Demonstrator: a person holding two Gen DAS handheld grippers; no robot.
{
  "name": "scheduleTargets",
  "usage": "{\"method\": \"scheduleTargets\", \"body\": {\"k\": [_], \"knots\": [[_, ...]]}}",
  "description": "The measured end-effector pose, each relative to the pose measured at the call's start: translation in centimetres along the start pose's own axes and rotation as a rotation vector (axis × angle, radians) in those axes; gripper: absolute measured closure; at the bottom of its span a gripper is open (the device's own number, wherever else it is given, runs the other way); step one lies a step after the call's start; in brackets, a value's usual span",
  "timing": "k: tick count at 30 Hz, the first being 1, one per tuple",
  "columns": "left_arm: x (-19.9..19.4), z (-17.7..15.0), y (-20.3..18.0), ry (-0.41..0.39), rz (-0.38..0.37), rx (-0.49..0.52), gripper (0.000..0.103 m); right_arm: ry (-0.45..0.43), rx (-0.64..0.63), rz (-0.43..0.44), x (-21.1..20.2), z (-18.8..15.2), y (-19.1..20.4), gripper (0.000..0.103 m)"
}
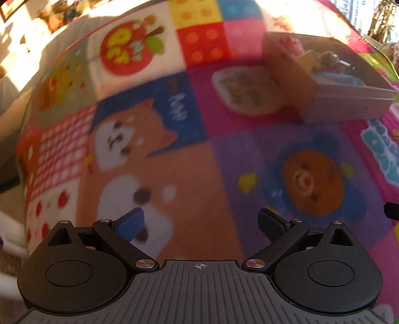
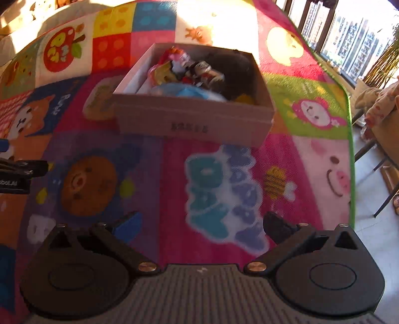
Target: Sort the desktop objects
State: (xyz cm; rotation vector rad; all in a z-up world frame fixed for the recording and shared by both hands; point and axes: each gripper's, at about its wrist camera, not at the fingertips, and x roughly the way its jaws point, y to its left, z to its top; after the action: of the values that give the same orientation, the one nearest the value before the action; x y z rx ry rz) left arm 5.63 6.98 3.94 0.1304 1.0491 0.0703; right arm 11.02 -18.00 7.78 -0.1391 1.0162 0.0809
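Observation:
A cardboard box (image 2: pixel 194 122) stands on the colourful cartoon tablecloth (image 2: pixel 174 174) and holds several small toys and packets (image 2: pixel 189 72). The box also shows in the left wrist view (image 1: pixel 324 99) at the upper right. My left gripper (image 1: pixel 200 221) is open and empty above the cloth, near a dog picture. My right gripper (image 2: pixel 202 225) is open and empty above the "HAPPY DAY" print, in front of the box. The left gripper's side shows at the left edge of the right wrist view (image 2: pixel 22 172). Both views are blurred.
The table's right edge (image 2: pixel 351 149) drops to a tiled floor with chair legs (image 2: pixel 381 159) and a window beyond. Sunlight washes out the far part of the cloth (image 2: pixel 217 22).

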Motion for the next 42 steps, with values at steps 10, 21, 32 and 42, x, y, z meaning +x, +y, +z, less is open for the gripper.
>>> {"method": "scheduleTargets", "body": {"k": [10,21,32,42], "knots": [[-1.3,-3.3,-2.9,-0.176,-0.150,-0.108,0.000,0.037,0.007,0.062,-0.6,-5.7,2.0,0.000],[4.4,1.1,-8.6,-0.360,-0.066,-0.108,0.000,-0.273,0.026,0.071,5.1,-1.1,-1.2,0.000],[4.8,1.2,-8.5,-0.365,-0.070,-0.117,0.000,-0.340,0.027,0.087,5.2,-2.0,-1.9,0.000],[4.8,1.2,-8.6,-0.364,-0.072,-0.119,0.000,-0.340,0.027,0.088,5.2,-2.0,-1.9,0.000]]}}
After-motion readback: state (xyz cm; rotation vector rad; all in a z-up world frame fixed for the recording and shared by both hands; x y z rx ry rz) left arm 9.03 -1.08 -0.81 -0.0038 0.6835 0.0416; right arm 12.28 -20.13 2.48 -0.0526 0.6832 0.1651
